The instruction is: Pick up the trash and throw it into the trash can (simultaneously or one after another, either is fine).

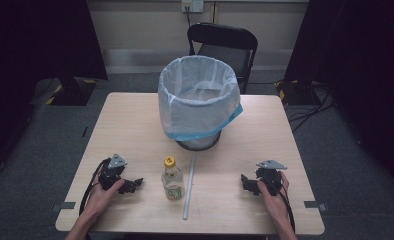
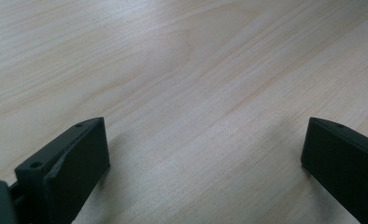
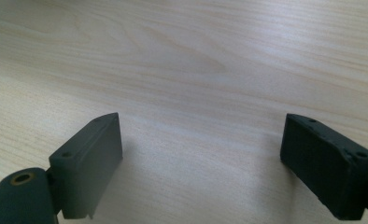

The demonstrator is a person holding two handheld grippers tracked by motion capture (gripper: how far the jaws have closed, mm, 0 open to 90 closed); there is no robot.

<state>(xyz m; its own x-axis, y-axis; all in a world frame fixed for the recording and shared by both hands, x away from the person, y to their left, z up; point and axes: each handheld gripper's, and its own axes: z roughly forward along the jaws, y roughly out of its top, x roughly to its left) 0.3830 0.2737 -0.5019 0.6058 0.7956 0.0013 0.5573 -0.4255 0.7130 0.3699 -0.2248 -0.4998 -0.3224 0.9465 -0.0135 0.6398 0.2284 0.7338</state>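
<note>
Both tools rest low on the wooden table (image 1: 135, 115), near its front edge: the left gripper (image 1: 135, 184) towards the front left corner and the right gripper (image 1: 245, 183) towards the front right. Each has its jaws spread wide with nothing between them, as bare wood fills the gap in both gripper views. The bottle (image 1: 172, 178), yellow-capped and labelled, stands upright midway along the front edge, between the two grippers and nearer the left one. Just beside it lies a thin pale rod (image 1: 189, 186), running from the front edge back towards the bin (image 1: 199, 102). The bin wears a white liner with a blue band and sits in the middle of the table, behind the bottle. The bottle is tall and narrow, so a jaw arriving from the side could tip it before closing on it. If it falls it may roll onto the rod or off the front edge. A grip high near the cap could let it swing, and lifting it over the bin's rim may snag the loose liner
</note>
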